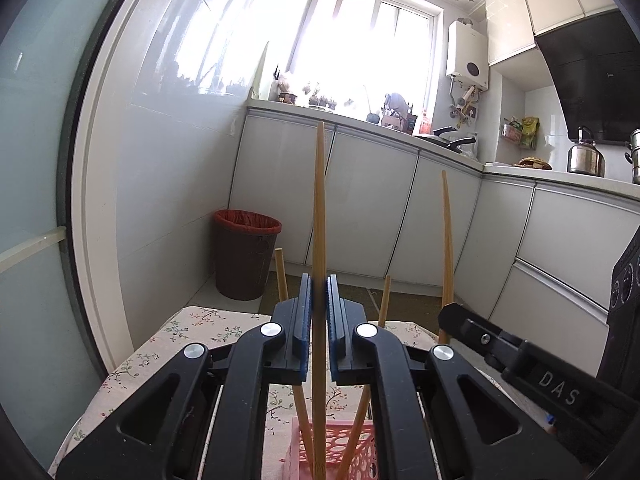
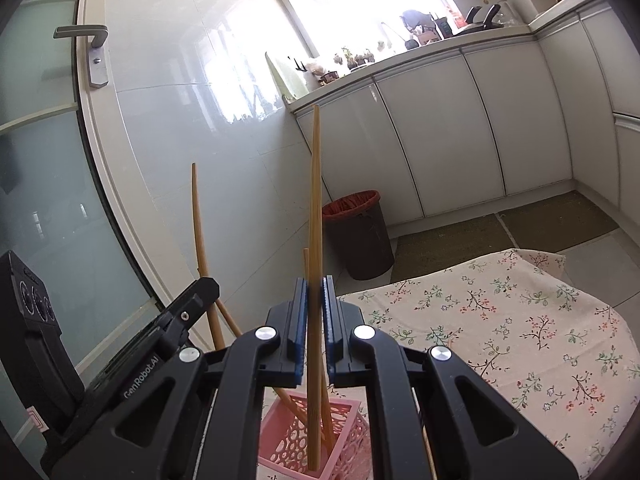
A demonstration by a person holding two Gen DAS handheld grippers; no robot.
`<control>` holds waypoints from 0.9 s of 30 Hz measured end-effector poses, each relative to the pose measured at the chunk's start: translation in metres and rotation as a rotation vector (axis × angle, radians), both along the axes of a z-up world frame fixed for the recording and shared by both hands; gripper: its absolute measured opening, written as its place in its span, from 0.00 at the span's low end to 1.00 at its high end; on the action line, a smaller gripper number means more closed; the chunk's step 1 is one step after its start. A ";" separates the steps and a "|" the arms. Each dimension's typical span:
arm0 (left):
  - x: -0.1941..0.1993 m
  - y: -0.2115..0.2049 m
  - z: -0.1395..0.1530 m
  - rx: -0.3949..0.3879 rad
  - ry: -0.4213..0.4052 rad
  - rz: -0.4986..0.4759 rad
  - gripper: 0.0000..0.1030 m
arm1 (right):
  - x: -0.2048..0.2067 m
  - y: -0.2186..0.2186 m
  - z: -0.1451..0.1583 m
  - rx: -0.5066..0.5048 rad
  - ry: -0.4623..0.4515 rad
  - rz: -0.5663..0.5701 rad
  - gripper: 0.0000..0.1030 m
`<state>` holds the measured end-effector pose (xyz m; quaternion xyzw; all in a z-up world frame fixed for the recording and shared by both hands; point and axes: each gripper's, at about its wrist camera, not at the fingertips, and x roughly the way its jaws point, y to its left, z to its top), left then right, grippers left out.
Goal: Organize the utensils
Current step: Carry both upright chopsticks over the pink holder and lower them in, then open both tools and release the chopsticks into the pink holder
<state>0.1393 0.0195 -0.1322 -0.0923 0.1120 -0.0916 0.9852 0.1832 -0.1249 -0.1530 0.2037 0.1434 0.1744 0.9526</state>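
So your table [image 2: 520, 320] with the floral cloth carries the pink basket [image 2: 288, 440] at its near edge. Above the basket, your left gripper [image 1: 319, 280] is clamped on one upright chopstick [image 1: 320, 200], and your right gripper [image 2: 315, 280] is clamped on another [image 2: 316, 200]. Loose chopsticks [image 1: 302, 412] lean inside the basket.

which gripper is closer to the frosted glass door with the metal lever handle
Left. The left gripper sits beside the frosted glass door, between it and the right gripper; the right gripper is farther out, toward the floral tablecloth.
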 end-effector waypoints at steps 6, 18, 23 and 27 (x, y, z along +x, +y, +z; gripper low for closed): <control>0.002 -0.008 -0.012 0.056 0.034 0.005 0.06 | 0.000 0.002 0.001 -0.005 -0.003 0.003 0.07; 0.007 0.003 -0.007 0.004 0.223 -0.012 0.31 | 0.000 0.004 -0.002 0.005 -0.008 -0.014 0.07; 0.006 0.016 0.009 0.058 0.320 0.027 0.40 | -0.002 0.018 -0.006 -0.022 -0.048 -0.055 0.07; 0.011 0.026 0.008 0.116 0.428 0.088 0.56 | -0.001 0.035 -0.012 -0.081 -0.063 -0.057 0.08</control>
